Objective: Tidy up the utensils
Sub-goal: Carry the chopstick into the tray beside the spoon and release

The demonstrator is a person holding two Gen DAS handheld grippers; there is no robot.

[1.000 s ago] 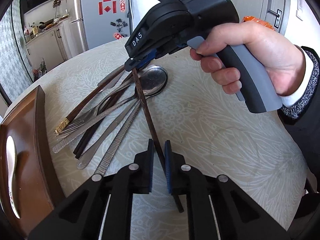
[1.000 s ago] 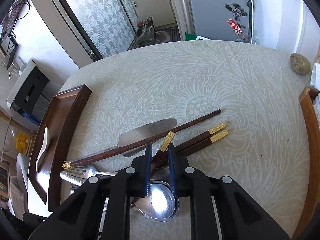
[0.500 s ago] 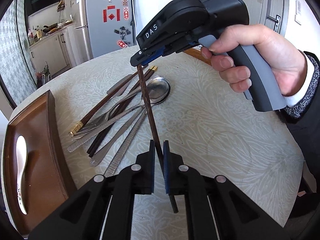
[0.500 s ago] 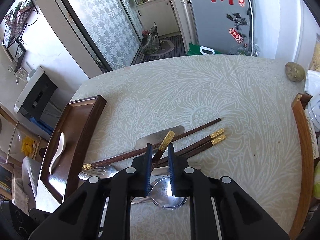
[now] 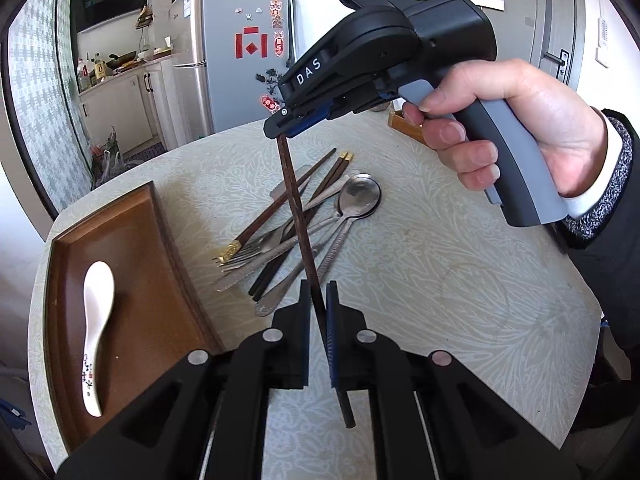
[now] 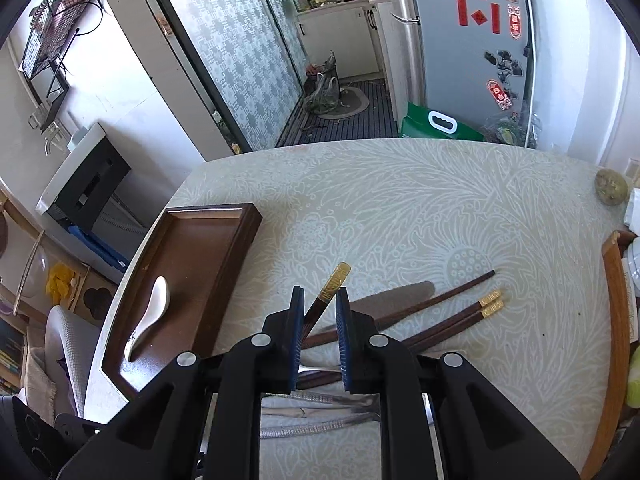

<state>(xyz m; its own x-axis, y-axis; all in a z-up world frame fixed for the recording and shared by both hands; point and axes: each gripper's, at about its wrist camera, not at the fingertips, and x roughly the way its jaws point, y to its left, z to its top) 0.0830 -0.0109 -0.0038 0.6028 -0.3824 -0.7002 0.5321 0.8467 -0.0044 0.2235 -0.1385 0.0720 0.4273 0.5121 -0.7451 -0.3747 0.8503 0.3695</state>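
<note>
One dark wooden chopstick [image 5: 298, 216] with a gold cap [image 6: 336, 280] hangs in the air above the table, held at both ends. My left gripper [image 5: 318, 294] is shut on its thin end, which sticks out below the jaws. My right gripper [image 5: 280, 132], held by a hand [image 5: 520, 128], is shut on it just behind the gold cap, and its wrist view shows that gripper [image 6: 319, 300] with the cap poking out. Below lies a pile of utensils [image 5: 280, 248]: chopsticks [image 6: 452, 316], forks, a knife and metal spoons [image 5: 358, 196].
A brown wooden tray [image 5: 132, 240] sits at the table's left edge with a white ceramic spoon [image 5: 96, 320] in it. A curved wooden edge [image 6: 616, 320] and a round brownish lump [image 6: 611, 192] are at the far right. The patterned table [image 5: 440, 280] drops off behind the tray.
Both grippers have risen together, lifting the chopstick clear of the pile. The table and tray now look farther away in both views.
</note>
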